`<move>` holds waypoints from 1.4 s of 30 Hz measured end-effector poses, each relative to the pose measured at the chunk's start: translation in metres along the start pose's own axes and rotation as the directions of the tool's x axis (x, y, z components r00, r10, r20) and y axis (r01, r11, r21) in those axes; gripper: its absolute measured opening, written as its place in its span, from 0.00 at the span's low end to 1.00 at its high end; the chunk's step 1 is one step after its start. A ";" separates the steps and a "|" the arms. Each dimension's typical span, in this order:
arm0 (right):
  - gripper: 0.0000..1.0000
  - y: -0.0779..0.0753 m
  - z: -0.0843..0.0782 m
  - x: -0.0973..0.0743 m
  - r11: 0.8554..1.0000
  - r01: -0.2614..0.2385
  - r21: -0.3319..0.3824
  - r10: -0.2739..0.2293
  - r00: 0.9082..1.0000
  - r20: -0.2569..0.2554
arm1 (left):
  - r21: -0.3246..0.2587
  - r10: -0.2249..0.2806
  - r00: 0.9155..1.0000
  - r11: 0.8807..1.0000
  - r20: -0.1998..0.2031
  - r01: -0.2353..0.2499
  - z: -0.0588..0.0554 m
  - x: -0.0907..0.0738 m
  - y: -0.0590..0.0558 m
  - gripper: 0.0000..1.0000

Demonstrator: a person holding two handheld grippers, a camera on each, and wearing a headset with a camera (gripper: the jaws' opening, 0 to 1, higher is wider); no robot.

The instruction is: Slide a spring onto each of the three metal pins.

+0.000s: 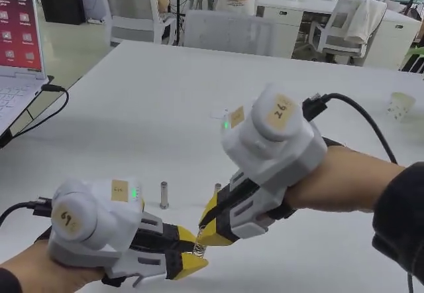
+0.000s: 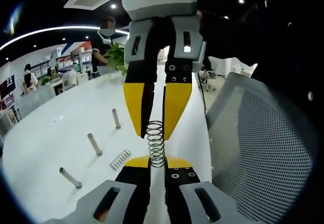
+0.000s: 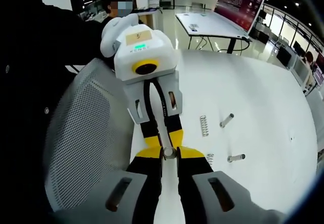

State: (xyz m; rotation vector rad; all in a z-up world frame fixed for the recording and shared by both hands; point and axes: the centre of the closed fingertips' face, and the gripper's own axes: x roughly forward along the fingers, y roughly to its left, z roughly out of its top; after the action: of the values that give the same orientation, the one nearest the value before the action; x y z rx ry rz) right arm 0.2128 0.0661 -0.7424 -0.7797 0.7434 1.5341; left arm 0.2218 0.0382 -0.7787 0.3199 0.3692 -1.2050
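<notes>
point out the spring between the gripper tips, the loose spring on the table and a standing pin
held spring (image 2: 156, 144), left gripper view, its middle coils
loose spring (image 2: 120, 159), left gripper view, its middle
pin (image 1: 163, 194), head view, middle of the shaft

The head view looks forward and down from behind both grippers, across the white table (image 1: 165, 87). The left gripper (image 2: 156, 163) view faces the right gripper (image 2: 153, 130) at close range, and the right gripper view looks straight back. Both share the spring (image 2: 156, 143) and the metal pins (image 2: 94, 144).
</notes>
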 end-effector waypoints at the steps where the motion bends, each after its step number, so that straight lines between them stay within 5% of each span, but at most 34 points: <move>1: 0.08 0.001 -0.002 0.000 1.000 -0.013 0.005 0.013 1.000 -0.018 | 0.004 0.000 1.000 1.000 -0.001 0.000 0.000 0.000 0.000 0.01; 4: 0.09 0.002 -0.009 0.006 0.999 -0.030 -0.020 0.028 0.996 -0.089 | -0.005 -0.001 1.000 1.000 0.013 0.001 0.004 -0.001 0.000 0.01; 21: 0.09 0.005 -0.018 0.022 0.995 -0.067 -0.076 0.051 0.979 -0.199 | 0.017 -0.015 0.999 1.000 -0.051 0.015 -0.005 0.004 -0.004 0.01; 32: 0.09 0.007 -0.023 0.027 0.993 -0.076 -0.090 0.054 0.973 -0.225 | 0.019 -0.020 0.998 1.000 -0.068 0.021 -0.008 0.004 -0.006 0.01; 42: 0.08 0.004 -0.022 0.024 0.994 -0.064 -0.083 0.045 0.975 -0.217 | -0.004 -0.011 0.999 1.000 -0.038 0.011 -0.005 0.004 -0.003 0.03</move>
State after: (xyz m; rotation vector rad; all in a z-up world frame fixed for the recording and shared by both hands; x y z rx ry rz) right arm 0.2087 0.0615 -0.7742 -1.0115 0.8654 1.5560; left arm 0.2198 0.0358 -0.7855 0.3378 0.4066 -1.2097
